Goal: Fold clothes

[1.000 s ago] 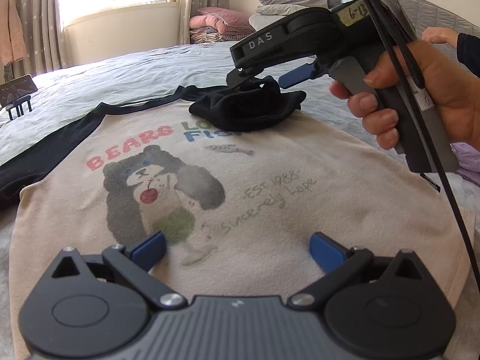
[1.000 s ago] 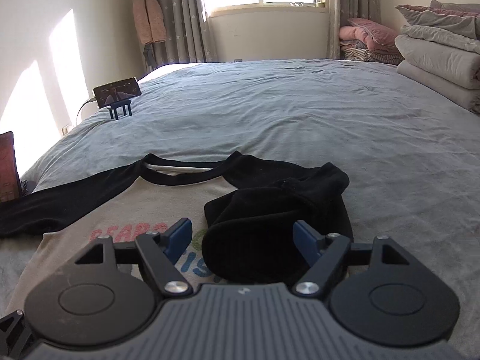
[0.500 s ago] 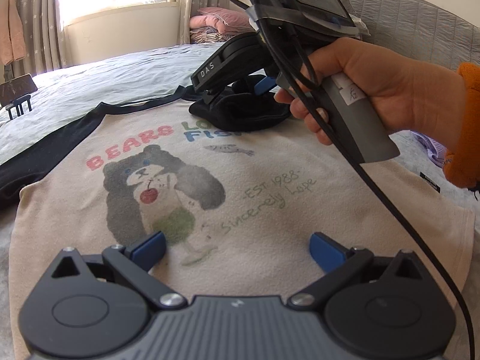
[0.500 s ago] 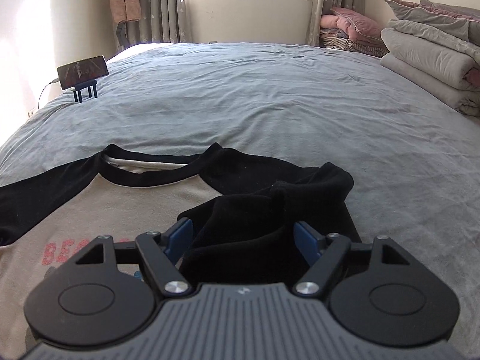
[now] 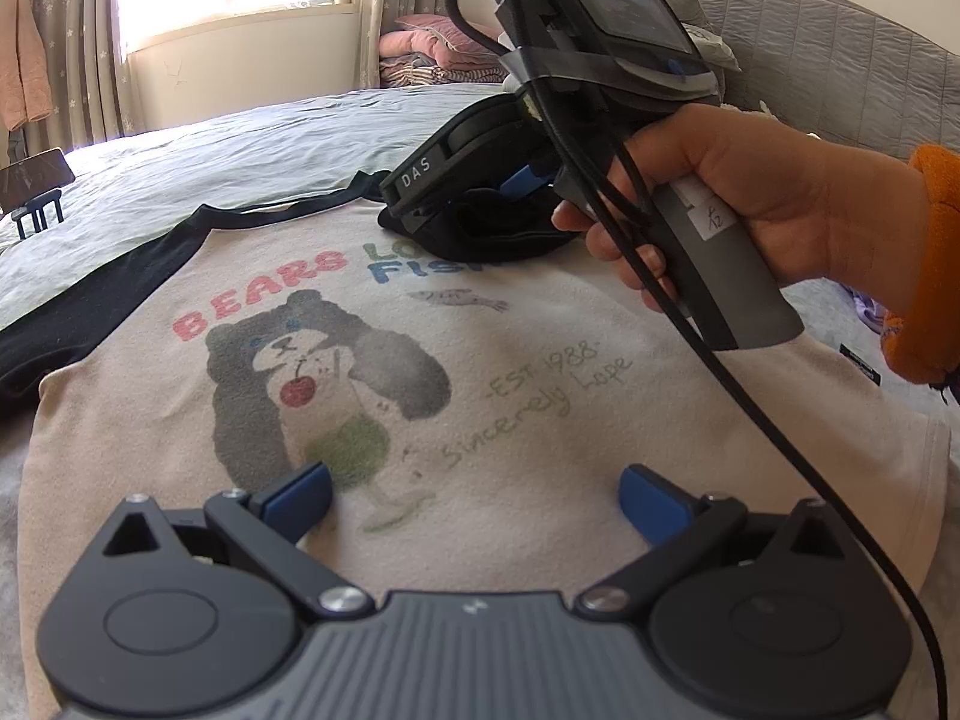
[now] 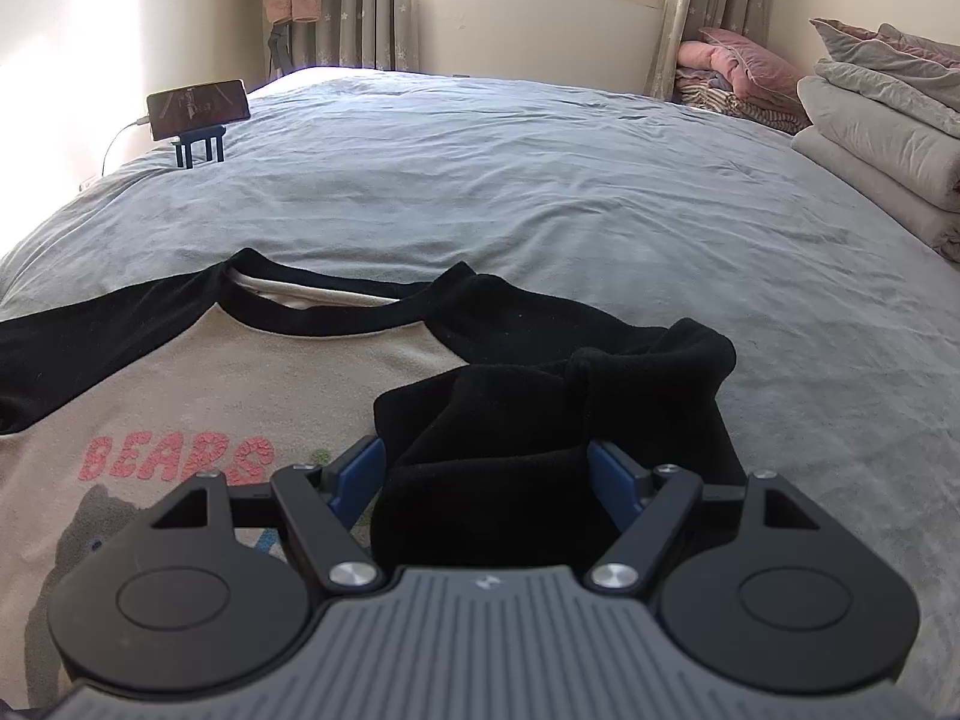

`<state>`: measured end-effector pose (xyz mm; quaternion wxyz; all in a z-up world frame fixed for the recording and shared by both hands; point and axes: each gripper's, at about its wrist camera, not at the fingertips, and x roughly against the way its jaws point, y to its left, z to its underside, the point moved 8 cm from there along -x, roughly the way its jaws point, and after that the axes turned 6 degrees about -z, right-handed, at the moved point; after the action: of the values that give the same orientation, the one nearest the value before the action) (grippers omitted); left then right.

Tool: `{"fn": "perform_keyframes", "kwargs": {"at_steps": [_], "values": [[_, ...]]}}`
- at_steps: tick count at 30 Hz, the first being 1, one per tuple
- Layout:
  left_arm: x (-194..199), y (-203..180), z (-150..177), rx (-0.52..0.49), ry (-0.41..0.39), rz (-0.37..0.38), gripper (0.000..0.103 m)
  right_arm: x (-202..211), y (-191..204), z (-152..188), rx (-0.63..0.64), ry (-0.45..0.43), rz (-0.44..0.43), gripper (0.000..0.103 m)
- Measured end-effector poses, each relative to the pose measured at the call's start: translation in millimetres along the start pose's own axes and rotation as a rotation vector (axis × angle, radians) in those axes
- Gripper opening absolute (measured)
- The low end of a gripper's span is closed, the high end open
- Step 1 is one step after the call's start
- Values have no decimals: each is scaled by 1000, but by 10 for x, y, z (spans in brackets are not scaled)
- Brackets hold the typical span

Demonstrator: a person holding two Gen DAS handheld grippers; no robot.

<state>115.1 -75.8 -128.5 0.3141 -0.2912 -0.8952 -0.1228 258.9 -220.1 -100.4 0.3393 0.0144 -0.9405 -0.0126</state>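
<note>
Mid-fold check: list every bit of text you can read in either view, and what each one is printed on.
"BEARS" in pink, on the shirt chest.
"LO..." and "FIS...", below it, cut off by the bunched black sleeve.
"-EST. 1988-" and "Sincerely Lope", faint script on the shirt.
"DAS", white letters on the right tongs body.
Handwritten tag on the right tongs' handle: too unclear to read.
Small black hem label: too small.
Phone screen: blurred.

One shirt, two grippers, one phone
</note>
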Motion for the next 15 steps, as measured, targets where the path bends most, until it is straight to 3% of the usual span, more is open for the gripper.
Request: {"fn": "perform_keyframes", "kwargs": {"at_steps": [15], "values": [[1, 0, -1, 0, 0, 0, 103, 361, -350, -98, -169, -60, -31, 77]]}}
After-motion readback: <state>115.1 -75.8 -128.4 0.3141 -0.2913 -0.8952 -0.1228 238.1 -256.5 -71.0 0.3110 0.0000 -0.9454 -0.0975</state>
